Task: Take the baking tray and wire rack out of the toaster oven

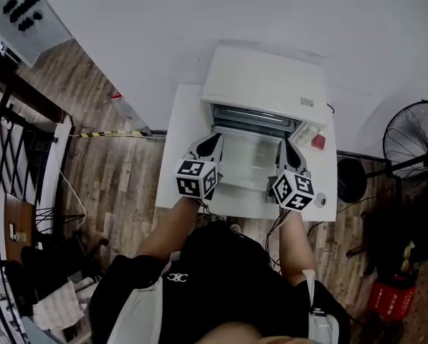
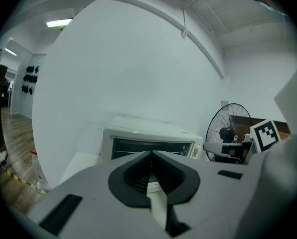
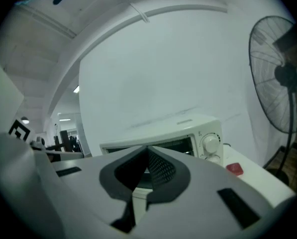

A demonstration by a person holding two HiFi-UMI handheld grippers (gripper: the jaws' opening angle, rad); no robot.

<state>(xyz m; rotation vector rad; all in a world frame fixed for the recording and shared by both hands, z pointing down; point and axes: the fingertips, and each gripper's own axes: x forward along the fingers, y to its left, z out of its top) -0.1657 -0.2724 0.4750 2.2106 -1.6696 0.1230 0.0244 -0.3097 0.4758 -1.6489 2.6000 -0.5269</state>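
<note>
I'm on the approach: left tongs (image 1: pixel 214 140) and right tongs (image 1: pixel 282 146) hover closed and empty over the dropped door (image 1: pixel 246 165) of the toaster oven (image 1: pixel 267 84). The baking tray and wire rack seem to be inside. Next I open the tongs and reach in.

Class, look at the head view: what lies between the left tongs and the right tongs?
The toaster oven's lowered door lies between the left tongs and right tongs, seen in the head view.

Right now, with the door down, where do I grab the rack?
Grab the rack by its front edge, coming straight in from the front over the lowered door. It looks to lie flat inside the oven, so only that edge is exposed. The left gripper and right gripper are shut, so open them first.
</note>
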